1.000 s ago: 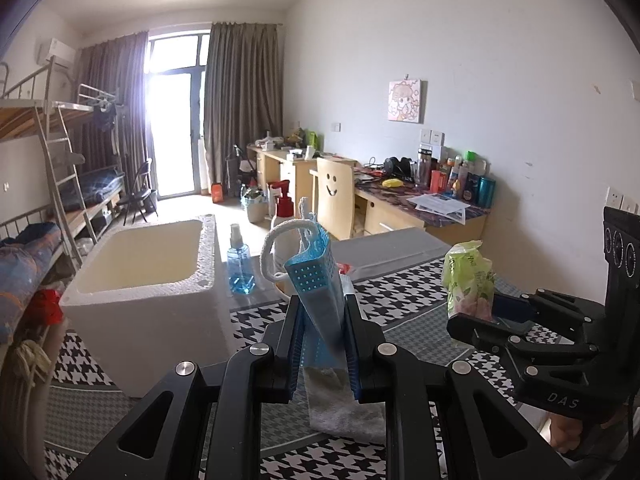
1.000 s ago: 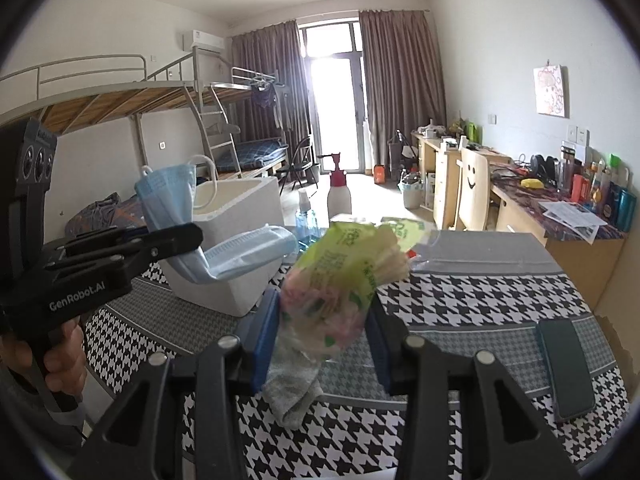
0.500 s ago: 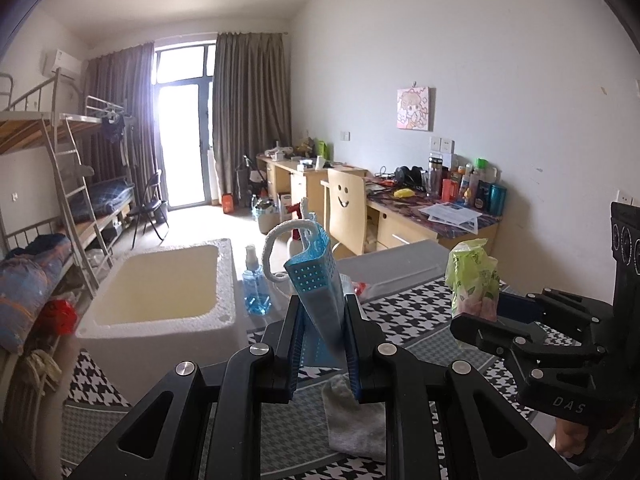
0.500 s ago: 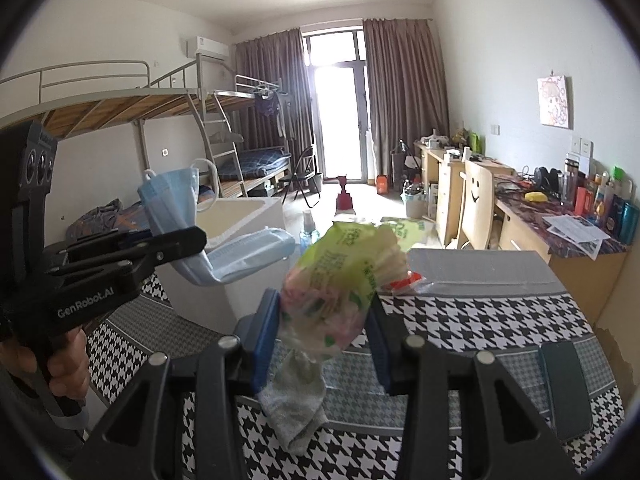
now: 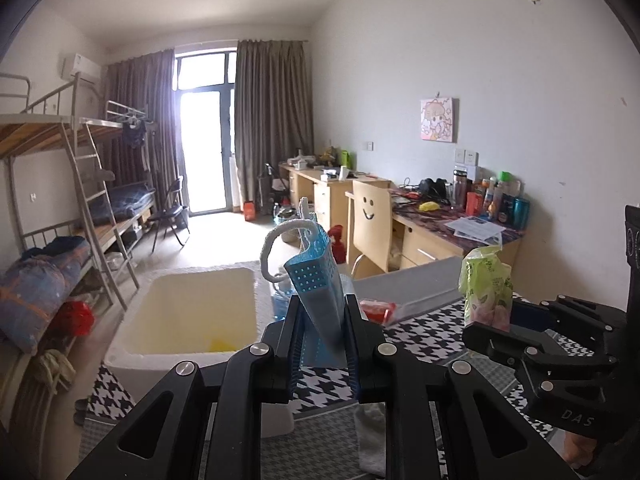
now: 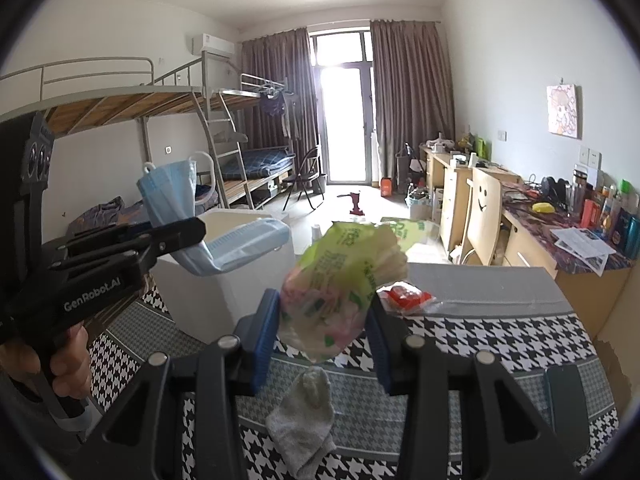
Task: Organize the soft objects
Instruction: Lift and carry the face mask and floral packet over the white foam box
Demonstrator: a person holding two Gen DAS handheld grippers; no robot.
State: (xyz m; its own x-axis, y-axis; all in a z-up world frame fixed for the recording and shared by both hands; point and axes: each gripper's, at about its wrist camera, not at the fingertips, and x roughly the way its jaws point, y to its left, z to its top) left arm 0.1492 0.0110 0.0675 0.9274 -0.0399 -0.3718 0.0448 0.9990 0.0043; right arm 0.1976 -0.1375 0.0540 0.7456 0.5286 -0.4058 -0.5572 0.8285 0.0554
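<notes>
While both loads hang in the air: each drop wants its own care, nearest first.
Left gripper [image 5: 323, 344]: jaws narrow, pinching the mask [image 5: 320, 300] at the lower middle of the left view; its ear loop sticks up free.
Right gripper [image 6: 322, 332]: jaws part-way in, squeezing the pack [image 6: 340, 284] of green-printed plastic, low centre of the right view.
Doing it well: I judge the box [image 5: 180, 354] to be the goal. Bring each gripper over the open top before letting go, one after the other so they do not knock. Hold the mask low, or the loop may catch a jaw.
Sock [image 6: 304, 420]: lies loose on the checked counter [image 6: 500, 340] just beyond the right gripper, not yet picked up.
Box: white foam, left of centre, at the counter's left edge.
Left view only: the inside of the box, pale, with a yellow scrap near its front wall.
Right view only: the mask's full fold hanging from the left gripper, the hand [image 6: 66, 364] on that handle, the whole sock, and a dark phone [image 6: 566, 404] at lower right.
</notes>
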